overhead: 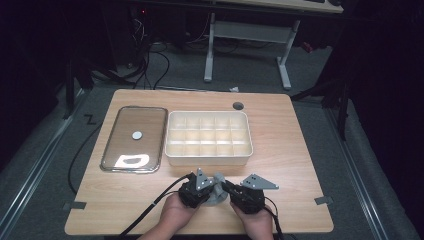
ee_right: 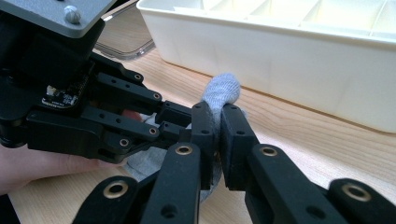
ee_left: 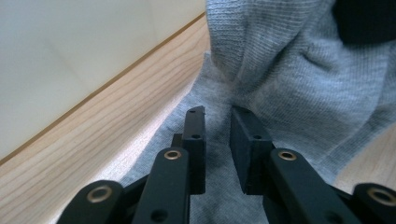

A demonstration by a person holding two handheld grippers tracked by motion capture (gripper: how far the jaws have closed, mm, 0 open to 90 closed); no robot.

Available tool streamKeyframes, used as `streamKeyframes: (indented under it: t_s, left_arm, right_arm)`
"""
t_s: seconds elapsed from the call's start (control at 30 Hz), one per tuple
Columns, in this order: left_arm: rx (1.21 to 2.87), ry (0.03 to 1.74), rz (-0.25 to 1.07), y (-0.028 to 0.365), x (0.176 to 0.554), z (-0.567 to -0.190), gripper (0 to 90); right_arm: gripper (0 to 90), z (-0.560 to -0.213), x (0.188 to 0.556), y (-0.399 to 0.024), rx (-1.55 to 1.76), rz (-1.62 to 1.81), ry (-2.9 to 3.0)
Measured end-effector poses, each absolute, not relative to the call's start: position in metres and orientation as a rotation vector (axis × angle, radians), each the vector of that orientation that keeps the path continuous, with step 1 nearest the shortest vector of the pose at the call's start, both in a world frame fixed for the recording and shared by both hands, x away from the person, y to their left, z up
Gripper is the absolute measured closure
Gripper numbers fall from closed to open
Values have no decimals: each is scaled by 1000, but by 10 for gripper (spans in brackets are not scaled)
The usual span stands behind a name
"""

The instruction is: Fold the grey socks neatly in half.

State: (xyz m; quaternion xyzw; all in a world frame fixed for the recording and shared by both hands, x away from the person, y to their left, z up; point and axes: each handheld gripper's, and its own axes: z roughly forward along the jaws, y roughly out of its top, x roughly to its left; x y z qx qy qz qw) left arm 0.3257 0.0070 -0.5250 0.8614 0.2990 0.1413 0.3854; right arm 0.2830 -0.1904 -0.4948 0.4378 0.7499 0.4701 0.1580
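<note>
A grey knitted sock [overhead: 218, 192] lies on the wooden table [overhead: 280, 165] near its front edge, between the two hand-held grippers. My right gripper [ee_right: 218, 109] is shut on a fold of the sock [ee_right: 222, 87], whose rounded end pokes up past the jaws. My left gripper [ee_left: 217, 114] is open, its jaws a little apart and hovering over the grey sock [ee_left: 285, 70], with the pads not pressing on it. In the high view the left gripper [overhead: 209, 188] and the right gripper [overhead: 228, 190] face each other over the sock.
A white compartment box [overhead: 172, 150] stands just beyond the grippers, its side wall [ee_right: 299, 56] close to the sock. Left of it lies a clear lid [overhead: 125, 125] with a white knob. The table's front edge runs just behind the hands.
</note>
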Motion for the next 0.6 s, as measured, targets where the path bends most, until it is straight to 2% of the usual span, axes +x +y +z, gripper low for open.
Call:
streamKeyframes:
  t_s: [0.2,0.4,0.5,0.6]
  left_arm:
    - [2095,787,343,28,323,-508,666]
    - [2083,824,392,62,316,-503,580]
    - [2061,862,404,84,311,-505,582]
    - [2045,888,443,102,308,-506,697]
  right_arm:
    - [857,-496,283,-193,1247,1335,2149]
    - [856,-497,283,-195,1247,1332,2150]
    - [856,-497,283,-195,1250,1330,2152]
    - [856,-497,283,-195,1248,1327,2153]
